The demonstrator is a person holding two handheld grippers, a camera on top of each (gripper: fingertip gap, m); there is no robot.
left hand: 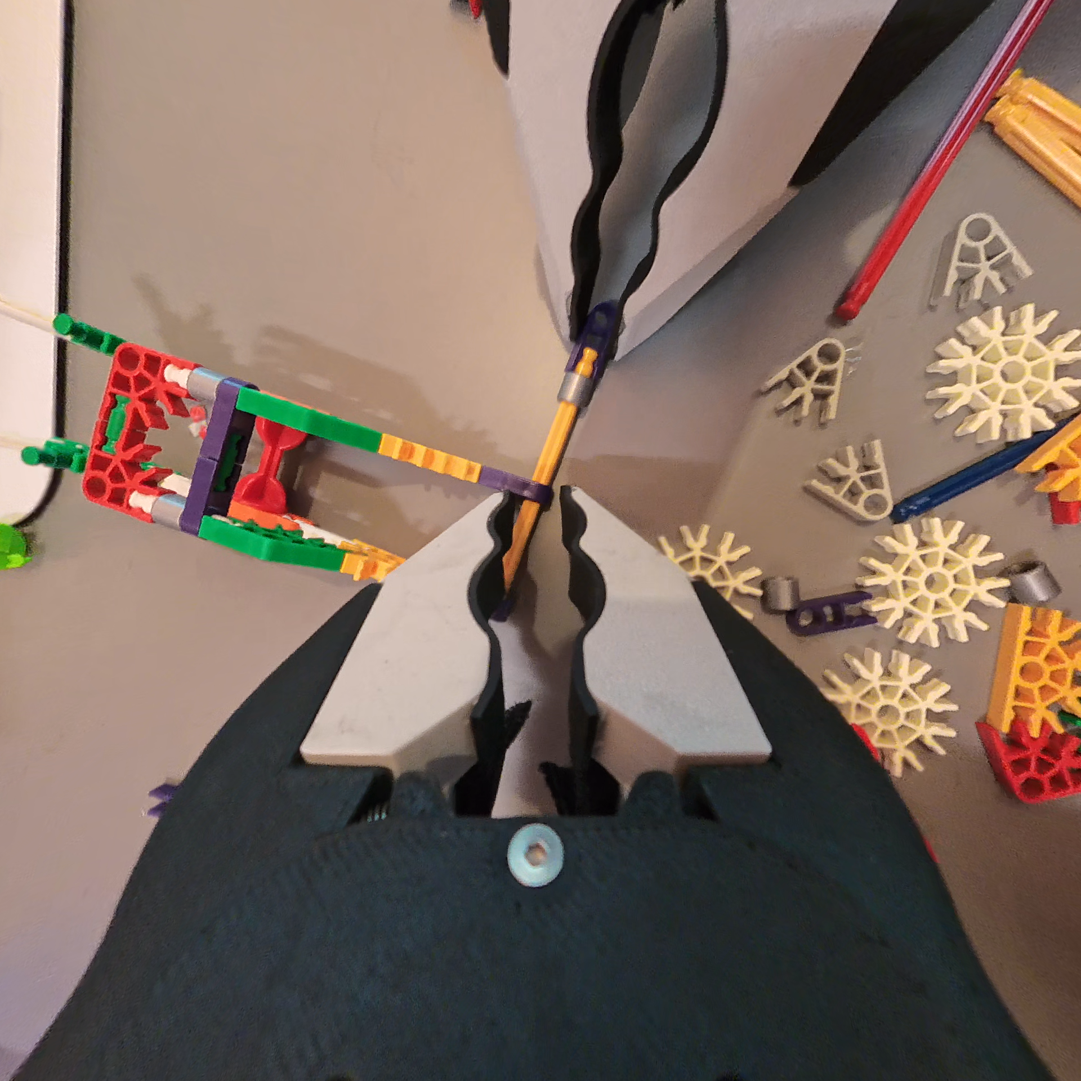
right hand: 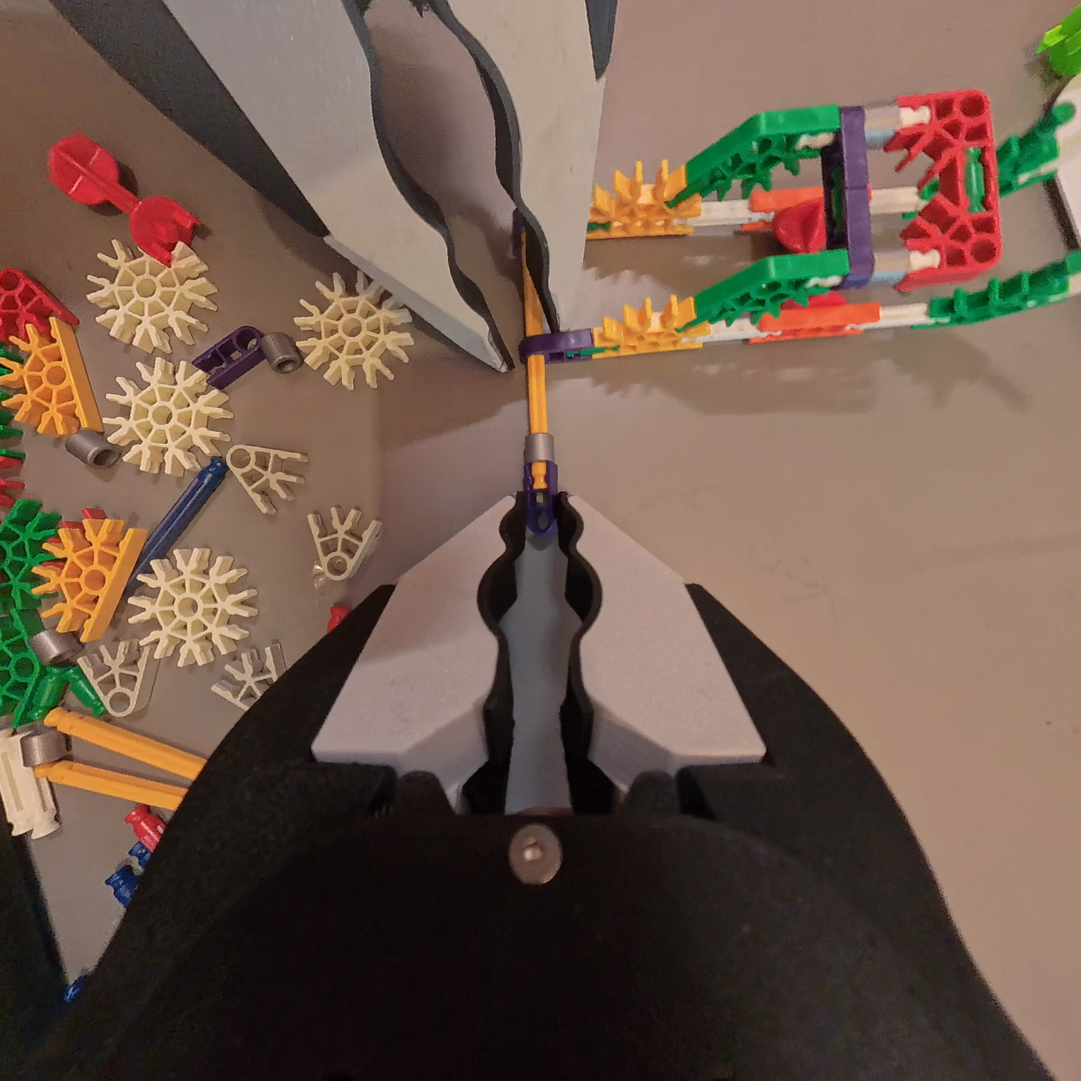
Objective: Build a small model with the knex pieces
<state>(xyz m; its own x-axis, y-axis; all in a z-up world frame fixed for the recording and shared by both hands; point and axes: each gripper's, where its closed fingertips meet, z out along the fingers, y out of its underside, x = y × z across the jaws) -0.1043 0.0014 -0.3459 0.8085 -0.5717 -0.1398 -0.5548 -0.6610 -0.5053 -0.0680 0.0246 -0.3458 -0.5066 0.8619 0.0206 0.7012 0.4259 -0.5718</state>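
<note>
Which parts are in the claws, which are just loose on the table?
In hand: right claw shut on purple connector of yellow rod; left claw around its other end, grip unclear; coloured model clipped on.
Loose: white snowflake connectors, blue rod, red rod.

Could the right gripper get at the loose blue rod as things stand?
Probably not: the right gripper is shut on the purple connector capping the yellow rod. The blue rod itself lies unobstructed.

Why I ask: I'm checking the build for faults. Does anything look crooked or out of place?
The yellow rod crosses the model's purple clip at a slant in the left wrist view, not square to its arm. Nothing looks broken.
</note>
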